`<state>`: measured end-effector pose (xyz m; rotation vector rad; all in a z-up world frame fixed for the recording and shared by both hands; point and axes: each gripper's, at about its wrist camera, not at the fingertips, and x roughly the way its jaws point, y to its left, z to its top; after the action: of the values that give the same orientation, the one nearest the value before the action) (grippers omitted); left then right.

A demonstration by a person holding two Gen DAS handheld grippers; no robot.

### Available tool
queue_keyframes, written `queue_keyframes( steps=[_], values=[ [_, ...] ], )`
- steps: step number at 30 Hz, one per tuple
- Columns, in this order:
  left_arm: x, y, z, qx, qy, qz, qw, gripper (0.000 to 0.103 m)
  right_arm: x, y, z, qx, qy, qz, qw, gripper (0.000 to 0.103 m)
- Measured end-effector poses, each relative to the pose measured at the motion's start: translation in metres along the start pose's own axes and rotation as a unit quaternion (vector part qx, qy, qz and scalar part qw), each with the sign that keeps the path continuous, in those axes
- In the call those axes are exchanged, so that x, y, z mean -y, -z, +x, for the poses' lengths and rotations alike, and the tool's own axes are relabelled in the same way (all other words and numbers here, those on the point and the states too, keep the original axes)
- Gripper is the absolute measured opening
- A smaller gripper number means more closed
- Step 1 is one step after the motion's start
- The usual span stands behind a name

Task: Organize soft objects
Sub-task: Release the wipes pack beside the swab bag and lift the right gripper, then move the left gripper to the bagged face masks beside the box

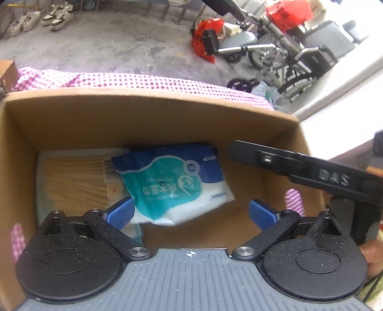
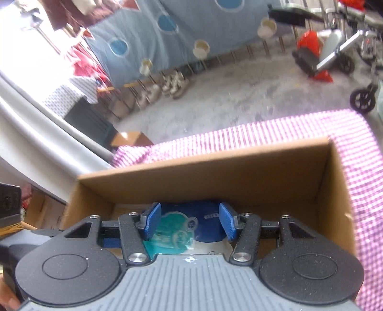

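Observation:
A blue, teal and white soft pack (image 1: 176, 180) lies tilted inside an open cardboard box (image 1: 148, 114), resting partly on a flat pale pack with yellow stripes (image 1: 74, 181). My left gripper (image 1: 191, 213) is open above the box, with its left pad beside the soft pack's near corner. My right gripper (image 2: 190, 222) is open over the same box (image 2: 215, 172), and the soft pack (image 2: 182, 229) shows below between its jaws, apart from them. The right gripper's black body (image 1: 311, 169) reaches in from the right in the left wrist view.
The box stands on a pink checked cloth (image 1: 134, 80) (image 2: 299, 126). Beyond are a grey concrete floor (image 1: 107, 47), wheelchairs (image 1: 287, 52), red bags (image 1: 205, 36), shoes (image 1: 43, 19) and a blue hanging cloth (image 2: 179, 26). A white ledge (image 1: 347, 95) runs at the right.

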<state>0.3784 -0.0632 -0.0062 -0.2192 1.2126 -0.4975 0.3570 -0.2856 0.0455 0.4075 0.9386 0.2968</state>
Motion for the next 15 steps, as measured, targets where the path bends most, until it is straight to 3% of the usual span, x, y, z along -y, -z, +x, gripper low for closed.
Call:
queue_keyframes(
  steps=[7,10,15],
  values=[
    [0.034,0.03,-0.069,0.051,0.013,0.015,0.9985,0.102,-0.021,0.031,-0.101,0.078,-0.045,-0.015,0.996,0.059],
    [0.046,0.052,-0.105,0.07,0.022,0.037,0.9966,0.102,-0.028,0.059,-0.149,0.115,-0.058,-0.022,0.991,0.067],
    [0.064,0.107,-0.159,0.115,0.002,0.089,0.9894,0.102,-0.041,0.118,-0.219,0.17,-0.087,-0.028,0.981,0.073]
  ],
)
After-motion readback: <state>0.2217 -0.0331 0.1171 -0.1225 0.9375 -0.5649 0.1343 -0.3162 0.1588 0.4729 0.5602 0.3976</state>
